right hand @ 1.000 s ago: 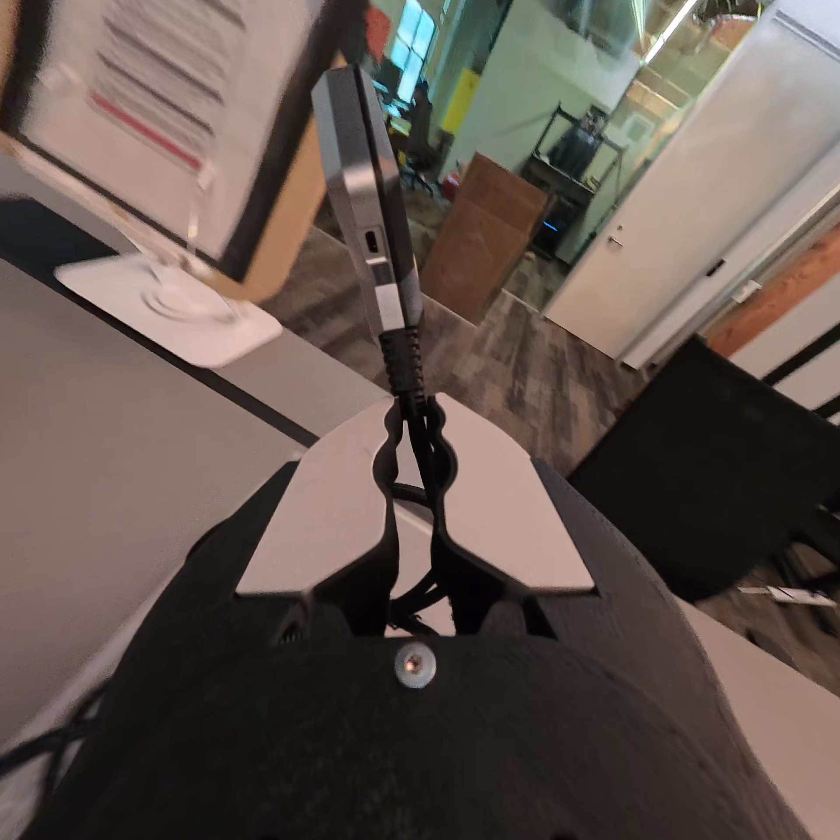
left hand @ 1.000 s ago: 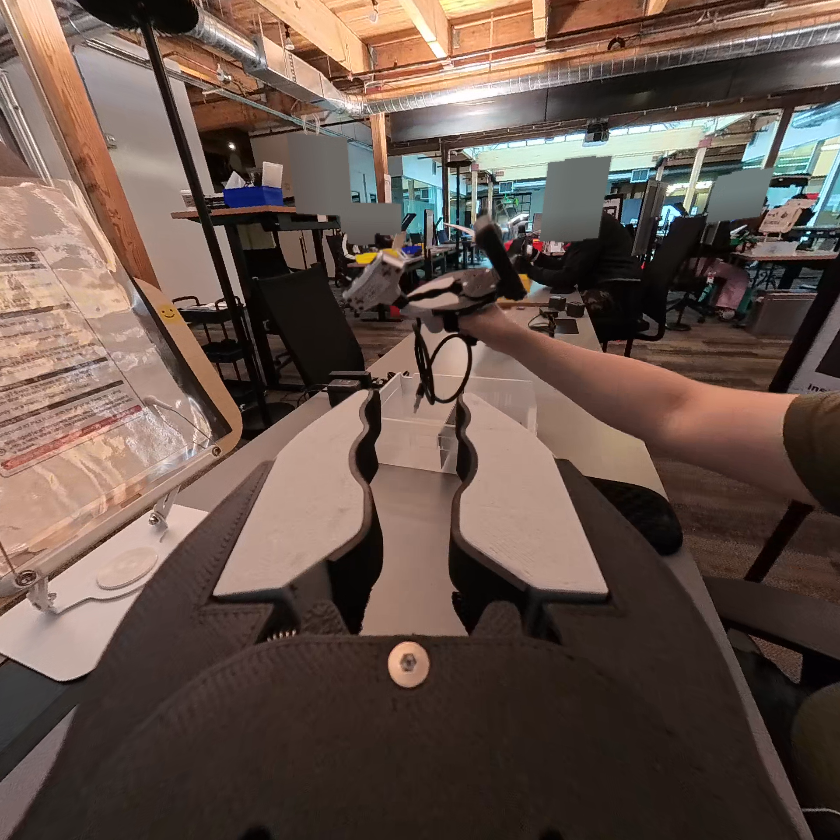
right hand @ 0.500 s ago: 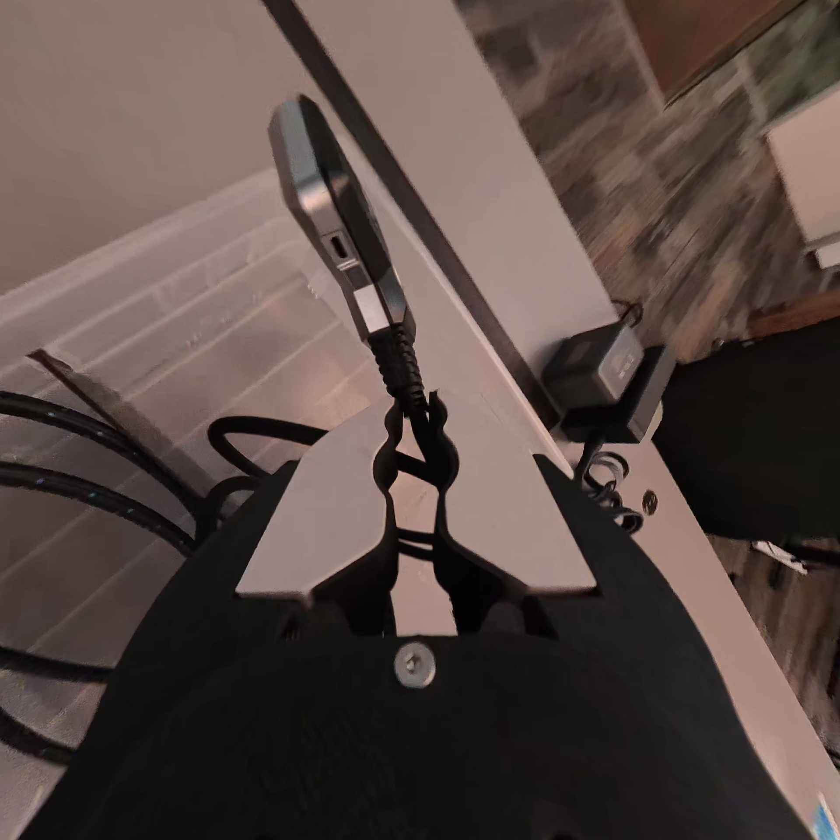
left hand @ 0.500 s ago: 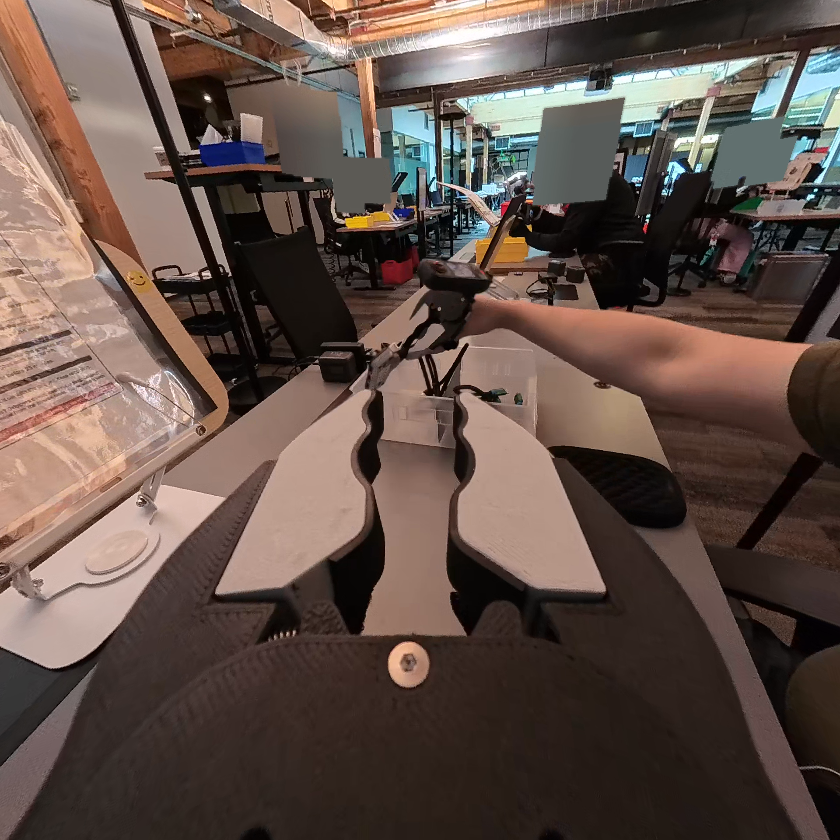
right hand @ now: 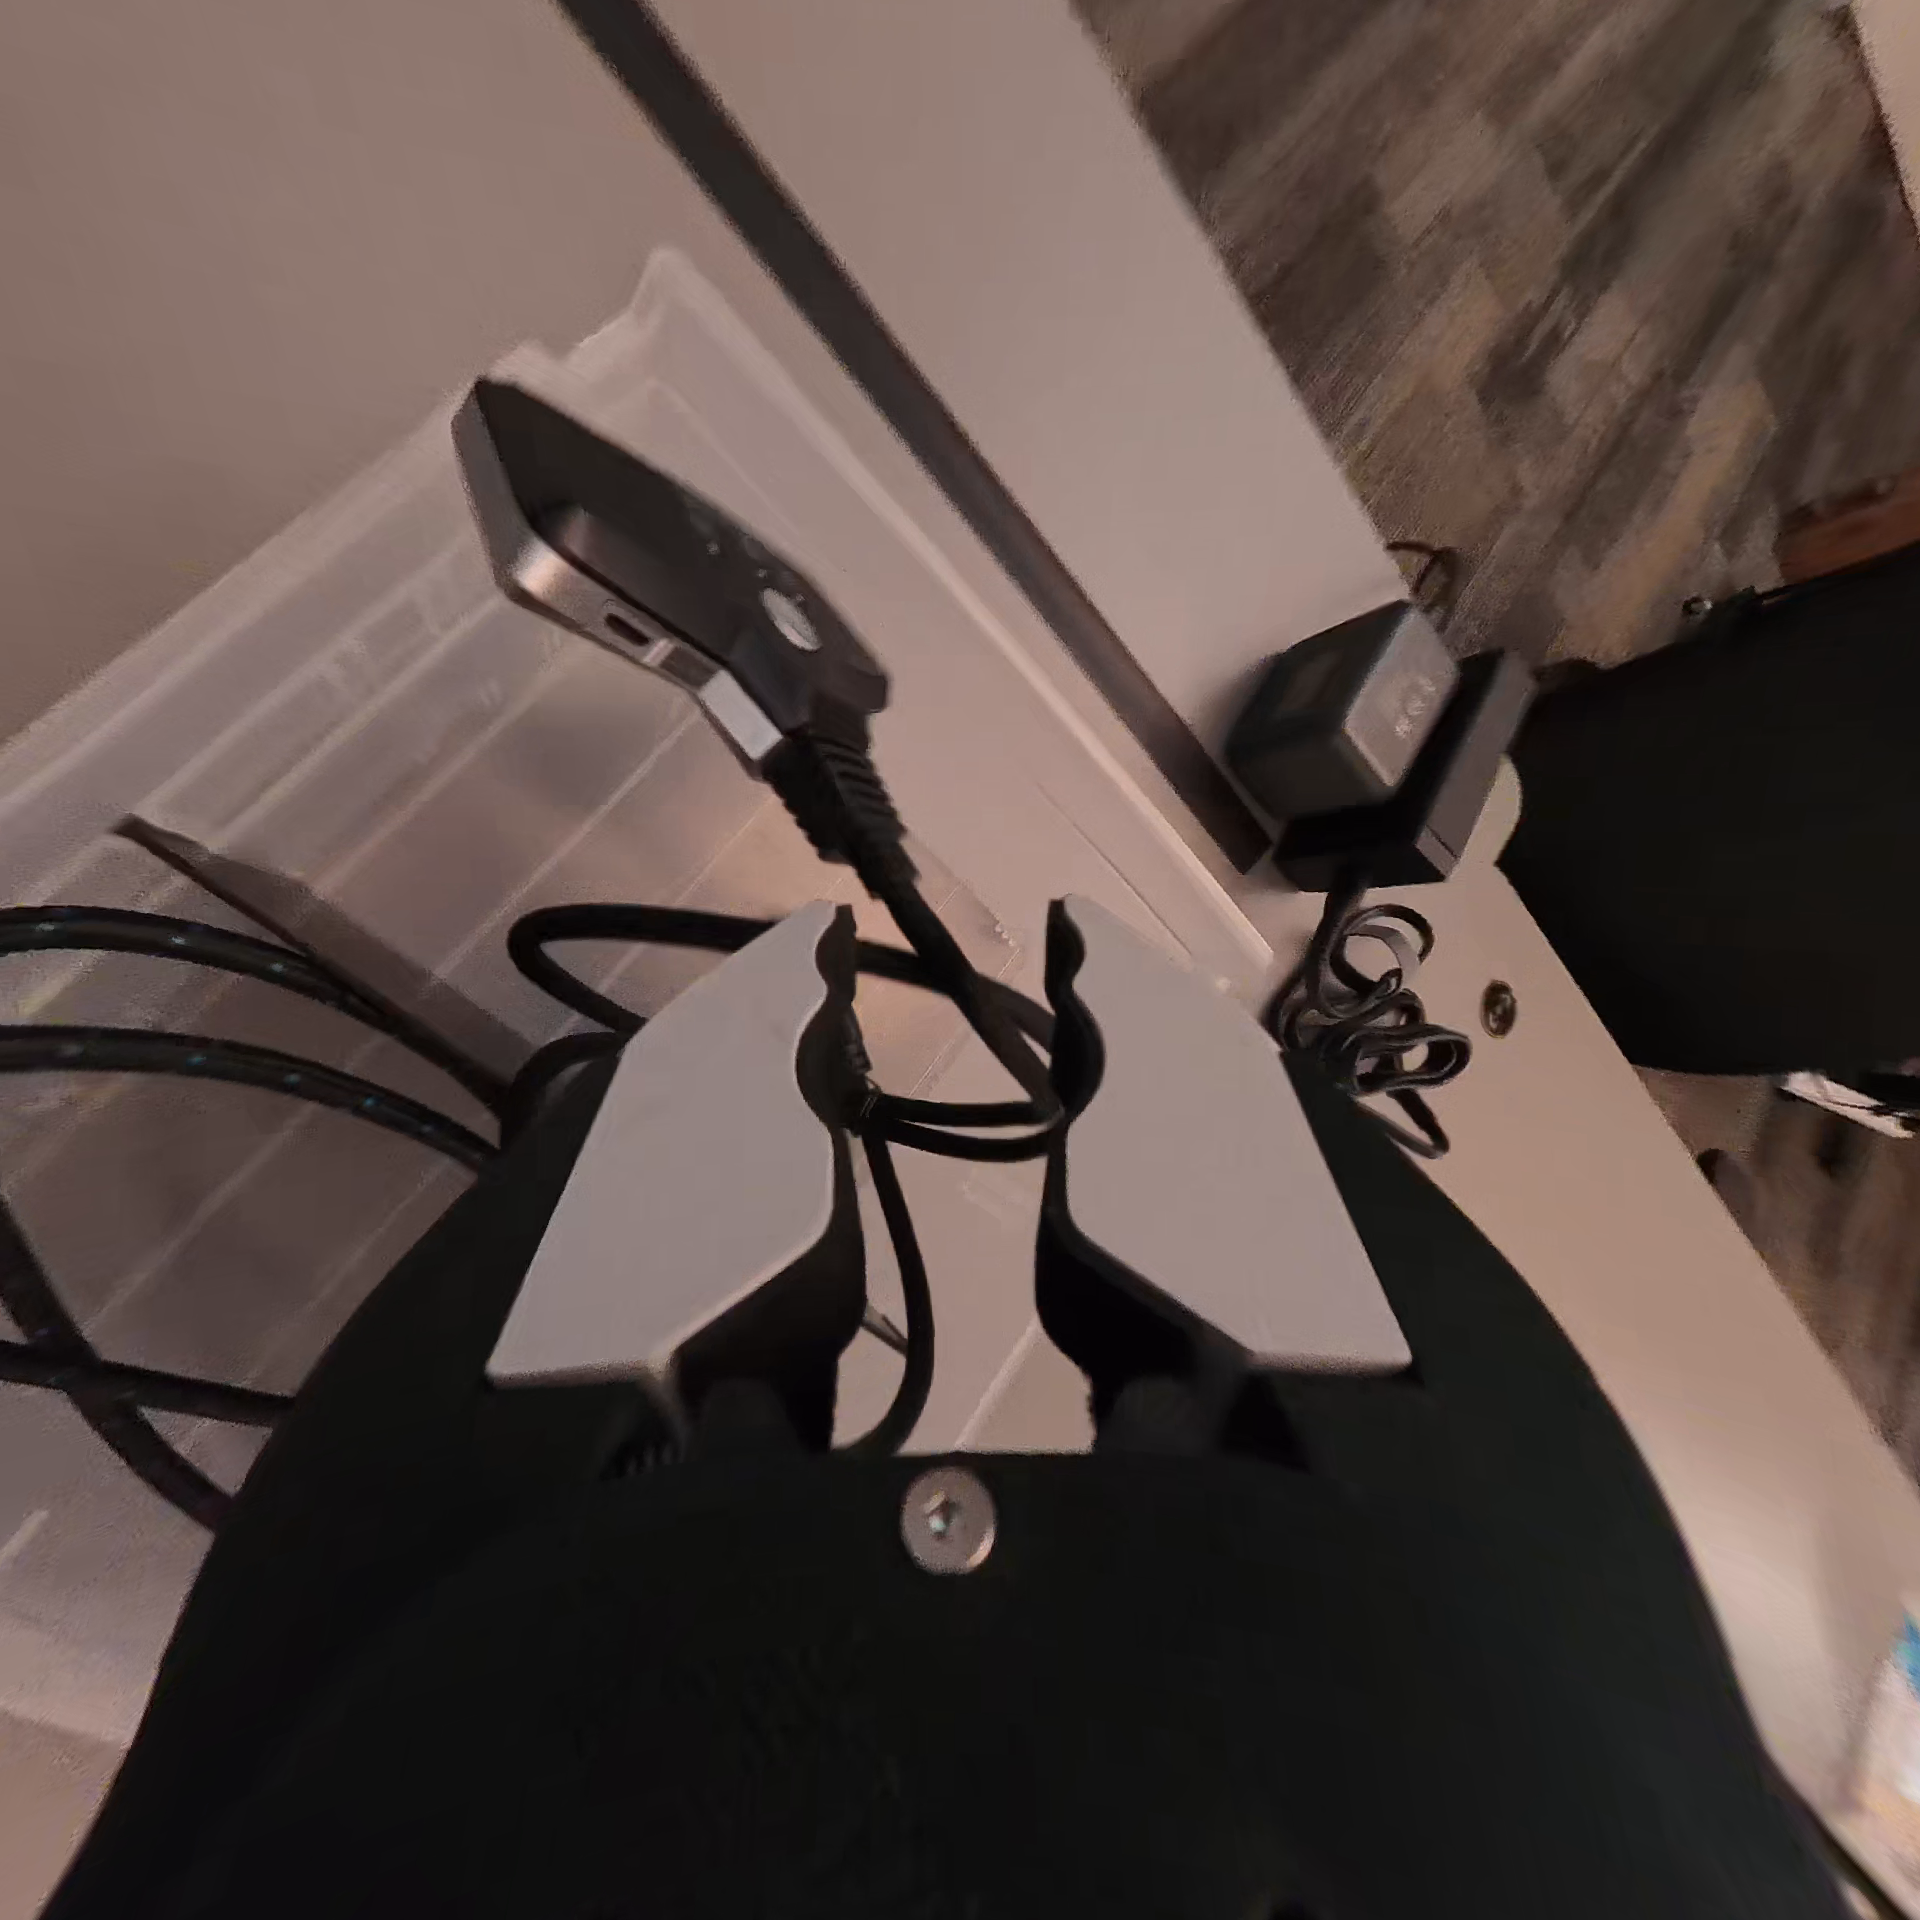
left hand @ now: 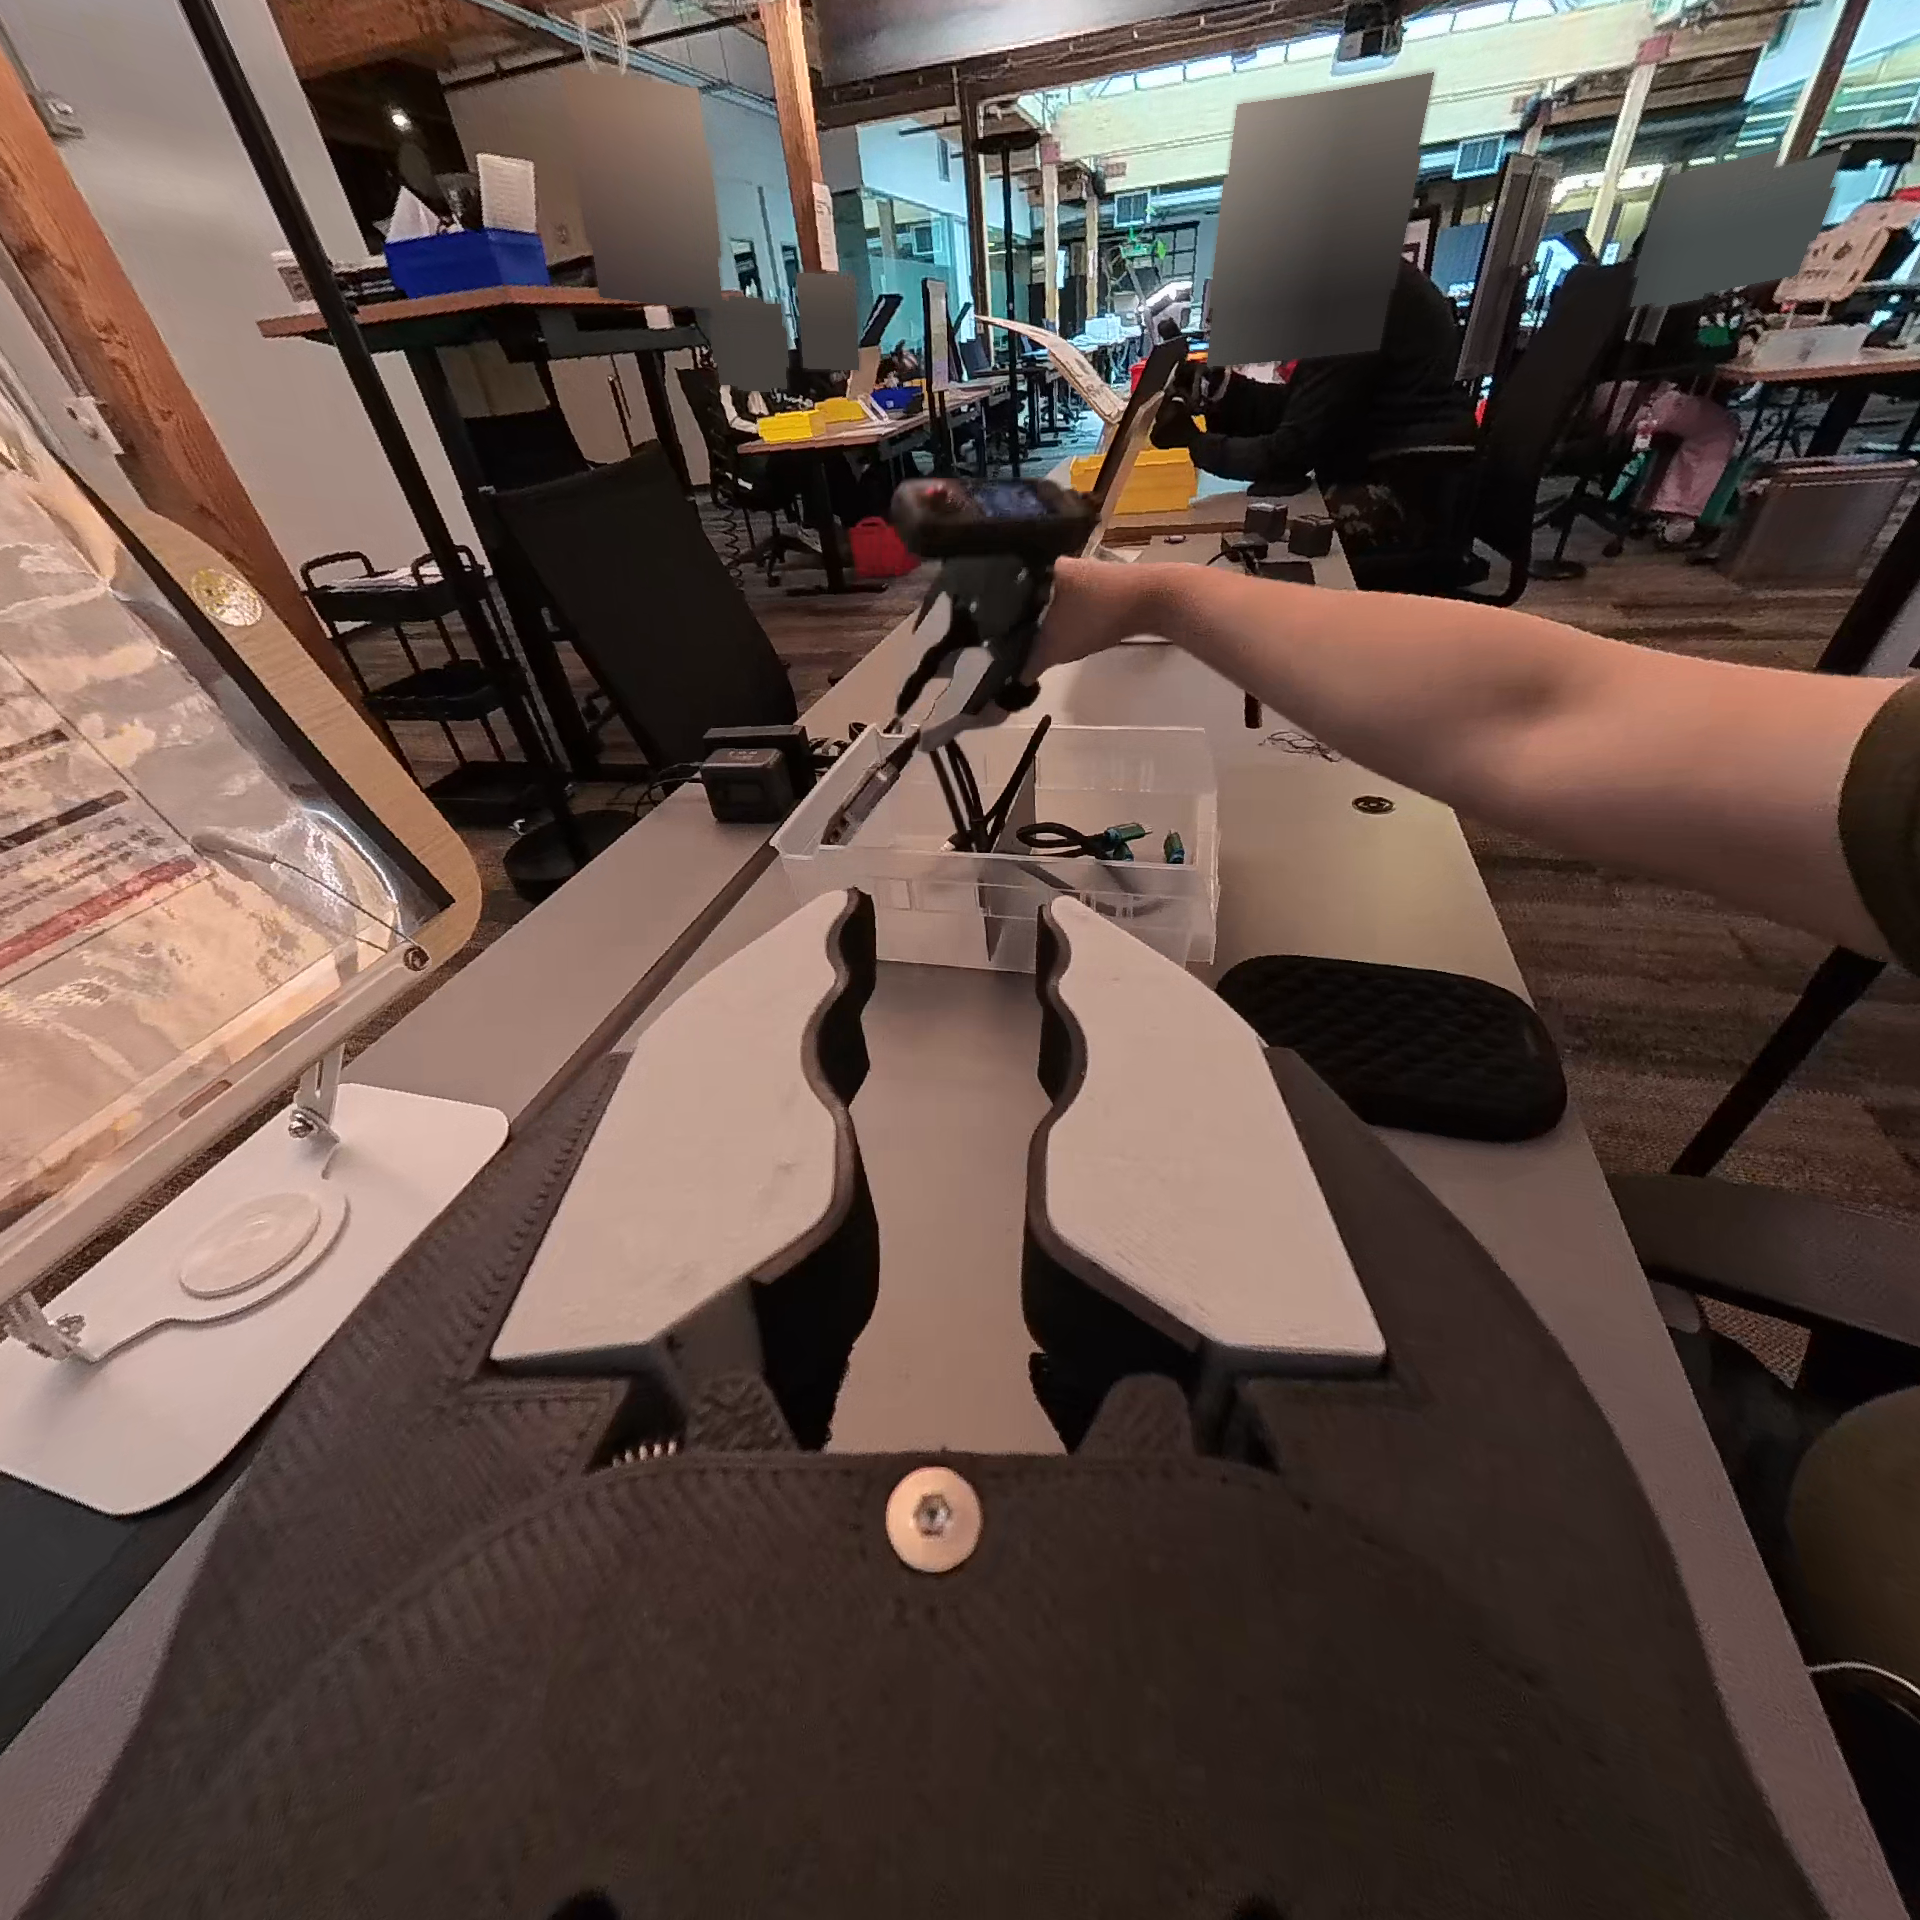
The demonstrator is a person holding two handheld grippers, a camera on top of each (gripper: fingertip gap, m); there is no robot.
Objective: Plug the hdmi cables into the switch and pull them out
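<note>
the switch [right hand: 665,582] is lying tilted over the near wall of the clear plastic bin [right hand: 343,727], its short black lead [right hand: 914,935] running back between the spread fingers of your right gripper [right hand: 945,925], which is gripping nothing now. the lead is only passing through the gap, and i cannot tell whether it is touching either finger. the braided hdmi cables [right hand: 208,1049] are looping in the bin just beside it. your left gripper [left hand: 945,914] is hanging open and empty over the grey table [left hand: 1351,883], well back from the bin. my worry: the thin loop of lead is sitting right inside your right jaws, so lifting away could be snagging it and dragging the switch off the bin edge.
</note>
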